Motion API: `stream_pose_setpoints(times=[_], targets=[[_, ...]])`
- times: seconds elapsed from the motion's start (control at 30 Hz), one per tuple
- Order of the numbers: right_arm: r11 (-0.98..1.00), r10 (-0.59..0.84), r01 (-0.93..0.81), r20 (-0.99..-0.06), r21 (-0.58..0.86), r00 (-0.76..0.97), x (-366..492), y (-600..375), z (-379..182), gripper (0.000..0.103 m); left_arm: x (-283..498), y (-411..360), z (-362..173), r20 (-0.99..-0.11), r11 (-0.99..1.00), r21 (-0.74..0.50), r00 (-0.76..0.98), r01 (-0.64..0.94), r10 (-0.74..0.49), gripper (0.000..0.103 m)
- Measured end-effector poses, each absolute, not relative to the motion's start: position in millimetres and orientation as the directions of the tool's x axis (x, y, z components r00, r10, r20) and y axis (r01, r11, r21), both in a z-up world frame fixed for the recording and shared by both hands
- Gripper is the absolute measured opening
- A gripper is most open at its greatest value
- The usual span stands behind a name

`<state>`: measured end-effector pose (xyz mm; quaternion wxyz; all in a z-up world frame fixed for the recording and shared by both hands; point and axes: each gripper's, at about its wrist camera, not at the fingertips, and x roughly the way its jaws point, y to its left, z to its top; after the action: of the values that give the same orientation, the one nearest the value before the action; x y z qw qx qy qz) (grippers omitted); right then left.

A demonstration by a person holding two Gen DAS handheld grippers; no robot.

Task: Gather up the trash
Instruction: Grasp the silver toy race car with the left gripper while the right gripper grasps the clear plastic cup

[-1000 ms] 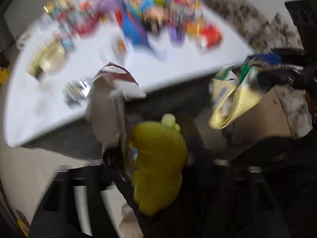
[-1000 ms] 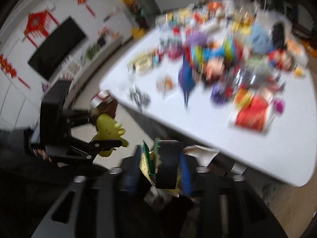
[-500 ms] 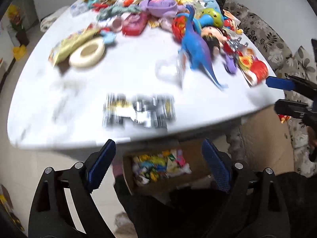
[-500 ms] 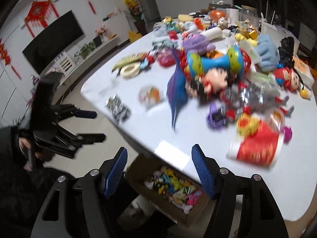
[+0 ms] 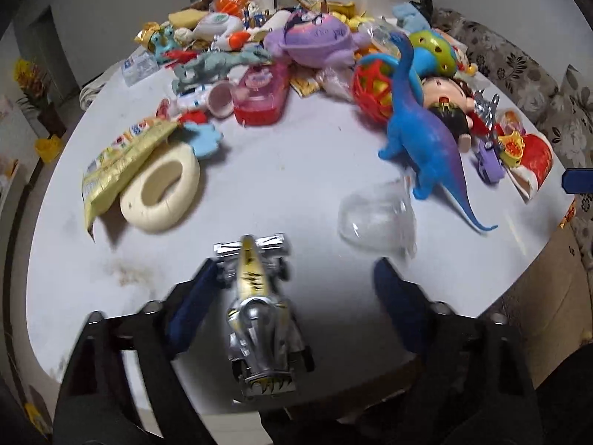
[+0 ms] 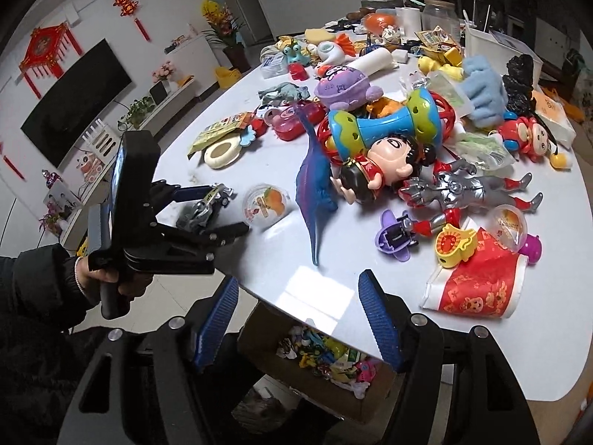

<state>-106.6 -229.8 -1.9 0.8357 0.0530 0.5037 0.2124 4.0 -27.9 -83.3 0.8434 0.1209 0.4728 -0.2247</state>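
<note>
My left gripper (image 5: 294, 285) is open over the white table's near edge, its jaws either side of a silver and yellow toy car (image 5: 259, 319); it also shows in the right wrist view (image 6: 222, 209). A clear jelly cup (image 5: 376, 218) lies just ahead to the right, also in the right wrist view (image 6: 265, 204). A yellow snack wrapper (image 5: 122, 155) lies on a cream ring at the left. My right gripper (image 6: 298, 296) is open and empty at the table's edge, above a cardboard box (image 6: 326, 361) of trash. A red paper cup (image 6: 478, 283) lies on its side at the right.
The white table (image 5: 281, 170) is crowded with toys: a blue dinosaur (image 5: 426, 137), a purple plush (image 5: 318, 40), a doll (image 6: 378, 163) and a silver robot figure (image 6: 463, 185). A sofa (image 5: 519, 70) stands at the right.
Both grippers let go of the trash they held a second ago and are now open. Both have moved up from the box to the table; the left now straddles the toy car.
</note>
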Motion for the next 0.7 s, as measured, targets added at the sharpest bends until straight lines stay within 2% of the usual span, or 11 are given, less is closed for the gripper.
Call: stream_pose_setpoints(times=[0.03,0.13,0.33,0.37,0.4,0.43,0.47,0.5,0.53,0.57,0.7], targets=[[0.903,0.410,-0.302,-0.819,0.305,0.402,-105.6,-229.5,-2.2,0.066,7.0,-25.4,-83.8,-0.851,0.870,-0.012,0.452,0.494,-0.268,0.059],[0.897,0.421,-0.314,-0.814,0.310,0.400,-99.2,-224.1,-3.2,0.066,18.6,-5.9,-79.9,-0.850,0.881,-0.065,0.436,0.468,-0.294,0.036],[0.879,0.441,-0.367,-0.810,0.303,0.387,-86.4,-199.2,-4.6,0.067,7.9,-2.3,-77.6,-0.858,0.882,-0.039,0.437,0.470,-0.271,0.037],[0.880,0.436,-0.373,-0.810,0.293,0.392,-83.6,-194.7,-4.8,0.068,2.7,-3.6,-76.4,-0.859,0.880,-0.044,0.432,0.473,-0.275,0.039],[0.882,0.430,-0.377,-0.811,0.283,0.397,-81.6,-191.9,-4.8,0.068,-2.4,-5.6,-77.5,-0.864,0.877,-0.046,0.421,0.478,-0.275,0.051],[0.883,0.424,-0.382,-0.811,0.273,0.402,-78.9,-188.4,-5.5,0.068,-5.4,-6.9,-79.8,-0.865,0.877,-0.034,0.426,0.479,-0.266,0.057],[0.885,0.417,-0.383,-0.814,0.263,0.405,-75.0,-185.0,-6.8,0.067,-10.0,-9.8,-82.2,-0.856,0.878,0.003,0.455,0.479,-0.245,0.057],[0.887,0.413,-0.381,-0.815,0.260,0.406,-72.0,-183.5,-7.3,0.068,-12.5,-10.4,-82.3,-0.851,0.879,0.011,0.466,0.477,-0.242,0.057],[0.887,0.414,-0.379,-0.815,0.262,0.405,-69.6,-182.3,-7.4,0.068,-12.1,-9.4,-81.4,-0.849,0.881,-0.007,0.463,0.473,-0.255,0.043],[0.886,0.415,-0.383,-0.813,0.261,0.407,-68.1,-181.2,-5.9,0.068,-11.0,-8.7,-79.9,-0.847,0.885,-0.002,0.470,0.465,-0.249,0.034],[0.880,0.405,-0.423,-0.808,0.217,0.428,-65.7,-176.2,0.6,0.065,-3.5,7.3,-68.3,-0.847,0.907,-0.030,0.471,0.419,-0.246,0.033]])
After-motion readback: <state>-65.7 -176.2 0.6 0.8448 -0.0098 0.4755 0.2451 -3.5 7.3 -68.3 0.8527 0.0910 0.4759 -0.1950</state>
